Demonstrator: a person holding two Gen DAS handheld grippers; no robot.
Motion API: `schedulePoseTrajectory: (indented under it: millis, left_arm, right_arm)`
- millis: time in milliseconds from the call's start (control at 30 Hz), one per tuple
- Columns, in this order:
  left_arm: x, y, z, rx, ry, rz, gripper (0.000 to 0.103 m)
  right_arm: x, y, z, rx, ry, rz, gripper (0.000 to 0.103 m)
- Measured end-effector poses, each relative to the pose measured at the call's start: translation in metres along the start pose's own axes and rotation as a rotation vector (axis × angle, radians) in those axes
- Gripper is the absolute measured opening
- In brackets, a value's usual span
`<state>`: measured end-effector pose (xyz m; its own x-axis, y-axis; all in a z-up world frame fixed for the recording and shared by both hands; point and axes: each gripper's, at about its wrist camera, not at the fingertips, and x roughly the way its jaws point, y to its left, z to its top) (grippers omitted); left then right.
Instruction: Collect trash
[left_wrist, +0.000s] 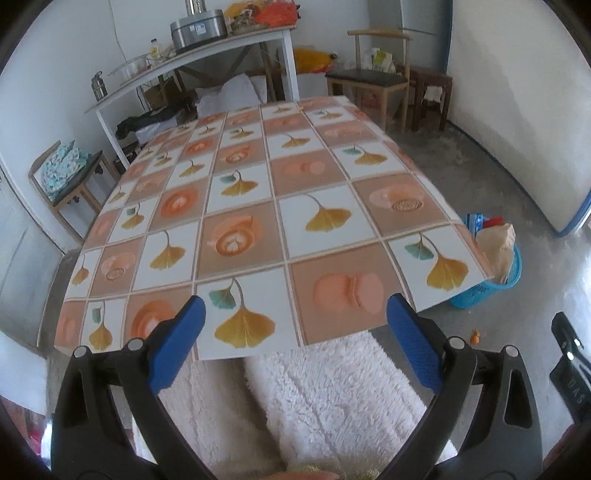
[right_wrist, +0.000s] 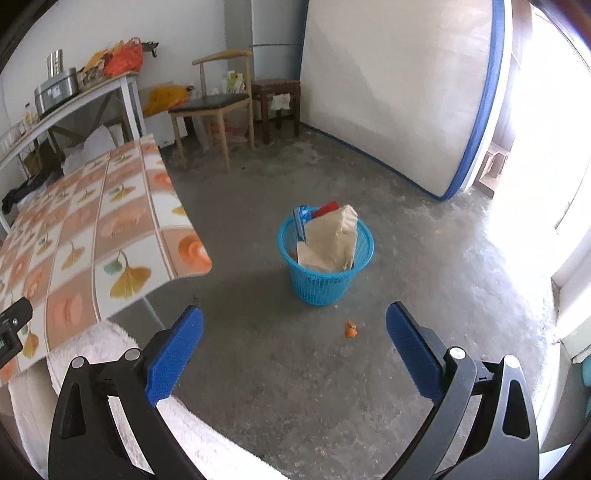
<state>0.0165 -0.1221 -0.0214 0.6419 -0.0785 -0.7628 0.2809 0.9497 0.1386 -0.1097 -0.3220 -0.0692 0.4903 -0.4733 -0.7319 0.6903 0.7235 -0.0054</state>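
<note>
A blue plastic basket (right_wrist: 325, 280) stands on the concrete floor, holding a brown paper bag (right_wrist: 332, 240), a red item and a blue box. A small orange scrap (right_wrist: 351, 329) lies on the floor just in front of it. My right gripper (right_wrist: 293, 325) hovers above the floor, open and empty, with the scrap between its fingertips in view. My left gripper (left_wrist: 295, 314) is open and empty over the near edge of the patterned table (left_wrist: 258, 206). The basket (left_wrist: 484, 291) shows past the table's right corner, the orange scrap (left_wrist: 474, 336) near it.
White fluffy fabric (left_wrist: 332, 391) lies below the table's near edge. A wooden chair (right_wrist: 218, 103) and stool (right_wrist: 277, 99) stand at the back, and a mattress (right_wrist: 399, 85) leans on the wall. A white side table (left_wrist: 192, 62) carries pots. Another chair (left_wrist: 66, 181) is at the left.
</note>
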Motion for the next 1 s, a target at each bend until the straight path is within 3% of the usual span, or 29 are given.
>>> schedulePoseTrajectory:
  millis: [633, 1000]
  left_arm:
    - [0.007, -0.008, -0.003, 0.045, 0.036, -0.044, 0.094]
    - [0.004, -0.012, -0.003, 0.052, 0.015, -0.075, 0.094]
  right_arm:
    - [-0.001, 0.01, 0.001, -0.02, -0.007, -0.01, 0.097]
    - [-0.005, 0.01, 0.001, -0.024, -0.018, -0.019, 0.097]
